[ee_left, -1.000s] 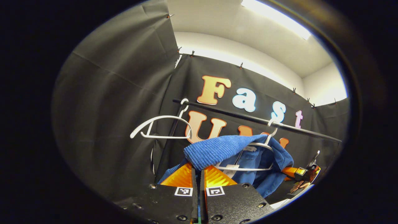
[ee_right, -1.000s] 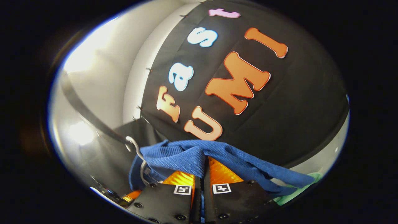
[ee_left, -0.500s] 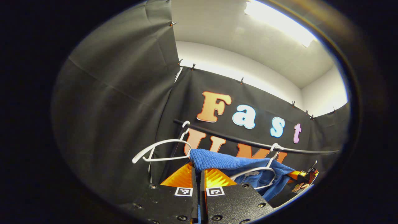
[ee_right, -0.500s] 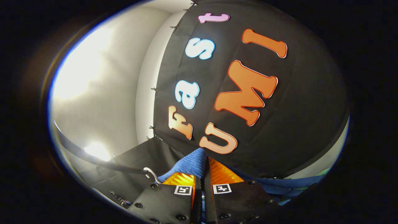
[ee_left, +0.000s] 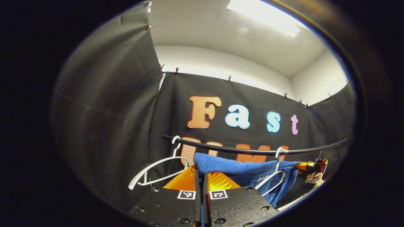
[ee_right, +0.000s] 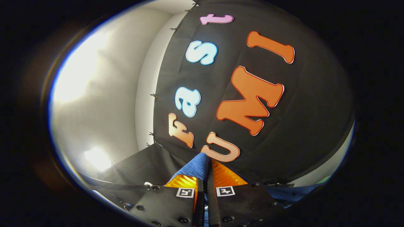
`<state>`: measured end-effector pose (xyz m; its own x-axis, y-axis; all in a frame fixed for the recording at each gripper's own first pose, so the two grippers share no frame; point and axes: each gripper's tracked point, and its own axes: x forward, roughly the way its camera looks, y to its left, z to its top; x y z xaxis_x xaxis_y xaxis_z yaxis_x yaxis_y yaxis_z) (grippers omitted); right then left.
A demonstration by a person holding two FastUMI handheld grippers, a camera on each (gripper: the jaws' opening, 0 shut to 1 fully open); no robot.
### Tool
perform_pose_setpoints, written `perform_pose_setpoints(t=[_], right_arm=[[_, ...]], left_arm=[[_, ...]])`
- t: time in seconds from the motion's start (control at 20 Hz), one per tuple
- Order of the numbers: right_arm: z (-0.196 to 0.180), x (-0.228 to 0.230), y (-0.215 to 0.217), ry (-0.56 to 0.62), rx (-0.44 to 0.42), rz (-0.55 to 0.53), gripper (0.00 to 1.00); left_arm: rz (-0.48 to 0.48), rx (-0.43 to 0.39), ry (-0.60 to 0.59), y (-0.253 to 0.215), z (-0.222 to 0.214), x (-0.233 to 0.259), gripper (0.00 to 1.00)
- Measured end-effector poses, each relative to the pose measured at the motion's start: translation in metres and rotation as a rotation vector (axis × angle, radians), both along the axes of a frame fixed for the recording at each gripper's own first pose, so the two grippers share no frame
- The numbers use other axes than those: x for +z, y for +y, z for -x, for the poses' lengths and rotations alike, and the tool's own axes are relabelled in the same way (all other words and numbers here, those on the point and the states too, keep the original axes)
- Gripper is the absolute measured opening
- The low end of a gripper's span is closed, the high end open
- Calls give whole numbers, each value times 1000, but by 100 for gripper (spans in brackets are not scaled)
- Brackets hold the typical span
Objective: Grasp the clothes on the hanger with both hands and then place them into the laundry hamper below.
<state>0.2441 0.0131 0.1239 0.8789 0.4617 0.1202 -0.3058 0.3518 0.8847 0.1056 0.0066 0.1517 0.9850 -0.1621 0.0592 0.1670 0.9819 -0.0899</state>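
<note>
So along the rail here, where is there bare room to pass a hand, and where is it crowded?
Free: the rail between the empty hanger and the second hanger, above the blue garment. Crowded: below, where the left gripper pinches the cloth, and at the far end by the other gripper.

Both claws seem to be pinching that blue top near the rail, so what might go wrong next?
The blue ribbed knit garment is pinched only at its edges by the left gripper and right gripper, so it might slip free. It lies against the white wire hanger on the black rail, so it may snag and drag the hanger along.
</note>
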Motion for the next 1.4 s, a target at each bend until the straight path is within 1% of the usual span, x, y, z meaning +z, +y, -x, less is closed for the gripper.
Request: perform_pose_setpoints(t=[0.15, 0.2, 0.3, 0.4, 0.65, 0.7, 0.8, 0.9, 1.0, 1.2, 1.4], right_arm=[[-6, -8, -16, 27, -40, 16, 12], [-9, -14, -18, 43, -46, 29, 12], [-16, -26, -21, 61, -84, 55, 13], [-20, -37, -18, 78, -99, 75, 13], [-23, -60, -13, 119, -93, 134, 13], [-25, -69, -14, 142, -95, 152, 13], [-26, -104, -22, 213, -108, 224, 13], [-20, -131, -22, 268, -99, 261, 13], [-10, -150, -22, 299, -99, 253, 13], [6, -183, -25, 352, -89, 272, 13], [22, -204, -22, 387, -82, 303, 13]], left_arm=[[-1, -27, 35, -10, -13, -15, 2], [-3, -25, 44, -10, -18, -22, 2], [-4, -15, 65, -8, -23, -36, 2], [15, -10, 92, -4, -25, -50, 2], [49, 2, 170, 2, -27, -85, 2], [63, 8, 188, 2, -26, -91, 2], [88, 5, 217, -1, -24, -107, 2], [79, 8, 255, -1, -17, -126, 3], [66, 25, 298, 5, -10, -148, 2], [115, 49, 424, 14, 8, -198, 2], [150, 70, 497, 20, 27, -234, 2]])
